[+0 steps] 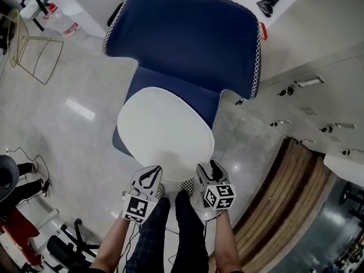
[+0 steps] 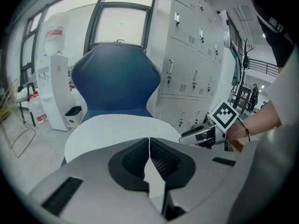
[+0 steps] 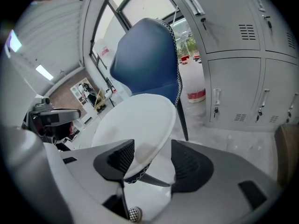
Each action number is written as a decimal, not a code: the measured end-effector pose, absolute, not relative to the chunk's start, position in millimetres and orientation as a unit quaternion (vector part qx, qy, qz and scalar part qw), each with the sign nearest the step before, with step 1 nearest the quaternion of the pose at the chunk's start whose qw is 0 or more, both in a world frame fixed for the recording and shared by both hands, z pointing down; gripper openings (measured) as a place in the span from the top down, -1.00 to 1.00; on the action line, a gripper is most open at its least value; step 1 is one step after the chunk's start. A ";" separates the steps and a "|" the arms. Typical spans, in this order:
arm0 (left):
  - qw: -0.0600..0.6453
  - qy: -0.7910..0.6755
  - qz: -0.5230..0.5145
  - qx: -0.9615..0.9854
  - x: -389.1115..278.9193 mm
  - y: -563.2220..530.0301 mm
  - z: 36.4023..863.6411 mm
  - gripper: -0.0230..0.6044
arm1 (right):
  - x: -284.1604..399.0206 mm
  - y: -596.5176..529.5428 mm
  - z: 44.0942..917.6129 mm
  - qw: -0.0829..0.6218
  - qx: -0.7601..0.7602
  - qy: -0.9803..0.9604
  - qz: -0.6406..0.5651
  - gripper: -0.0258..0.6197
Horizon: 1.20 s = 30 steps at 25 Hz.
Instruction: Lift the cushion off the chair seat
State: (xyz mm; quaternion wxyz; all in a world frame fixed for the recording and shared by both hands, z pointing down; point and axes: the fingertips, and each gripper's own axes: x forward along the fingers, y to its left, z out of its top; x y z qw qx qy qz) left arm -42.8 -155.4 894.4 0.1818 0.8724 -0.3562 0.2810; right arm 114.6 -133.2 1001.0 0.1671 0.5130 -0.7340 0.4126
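Head view, cushion: the white cushion (image 1: 165,127) lies flat on the seat of the blue chair (image 1: 187,38), with its front rim nearest the person. It is not yet lifted.
Head view, grippers: the left gripper (image 1: 152,170) and right gripper (image 1: 208,168) sit at that front rim, one to each side of its middle. Both tilt down toward it.
Left gripper view, jaws: the pads are pressed together with nothing between them. The cushion lies just beyond the tips, and I cannot tell whether they touch it.
Left gripper view, what it needs: by my reading, this gripper must spread its jaws before it can take the rim.
Right gripper view, jaws: the jaws are spread wide. The cushion's front edge sits in the gap, and the pads are not pressing on it.
Right gripper view, what it needs: the seat's stitched blue edge shows directly under the cushion. The jaws should probably close on the cushion's rim alone, without catching that edge.
Both views, lift: the cushion is broad, so a one-sided grip would likely let it sag or slide. Matched grips and a level rise look safest.
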 end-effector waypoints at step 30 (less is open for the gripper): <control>0.179 -0.372 0.271 0.869 -51.7 -152.0 891.6 0.86 | 115.4 -140.0 988.5 0.129 0.512 -0.749 0.401 0.66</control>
